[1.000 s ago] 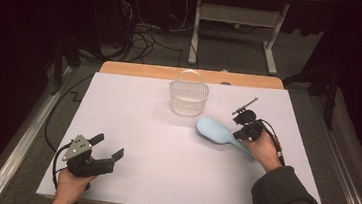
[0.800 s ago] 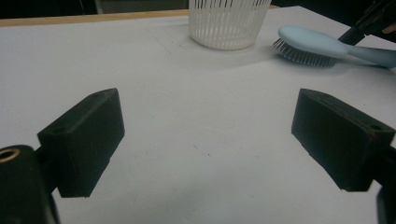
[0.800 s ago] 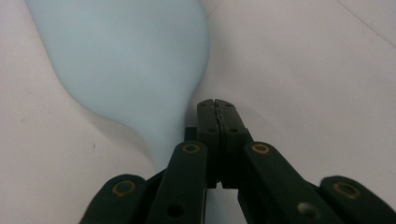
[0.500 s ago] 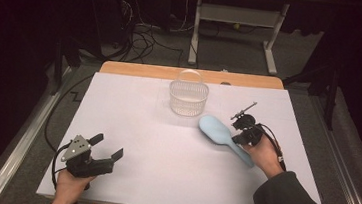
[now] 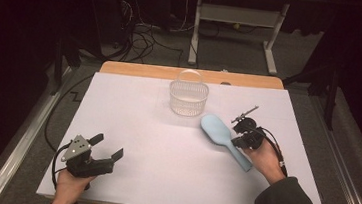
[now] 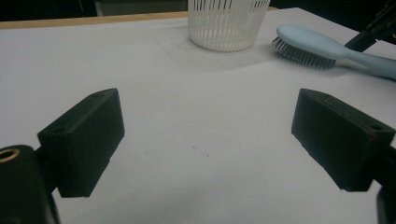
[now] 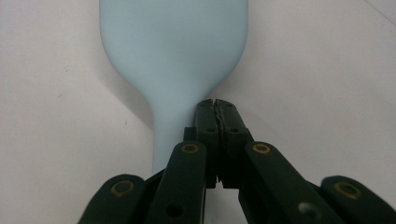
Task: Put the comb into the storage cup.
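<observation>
I have the pale blue plastic hairbrush (image 5: 224,139) lying on the white sheet that covers the bench (image 5: 138,108), its bristles turned down, the broad head just beside the white slatted plastic basket (image 5: 188,97) and the handle running back toward my right hand. My right gripper (image 5: 240,138) sits at the neck of the brush, where head narrows into handle. Seen from the right gripper view, its fingers (image 7: 207,122) are clenched tight together with nothing between them, pressed up against the side of the neck rather than around it. So the brush is touched, not held.

My left gripper (image 5: 108,147) rests near the front left of the bench, well apart from the brush, its fingers (image 6: 84,140) spread wide and empty.

I judge the brush light and stiff, a hard moulded shell that will not flex, though its smooth rounded back looks slippery. The head is too broad and curved for a sure grip. I would take it across the narrow handle, just behind the neck, squeezing the two flat sides so it cannot roll.
</observation>
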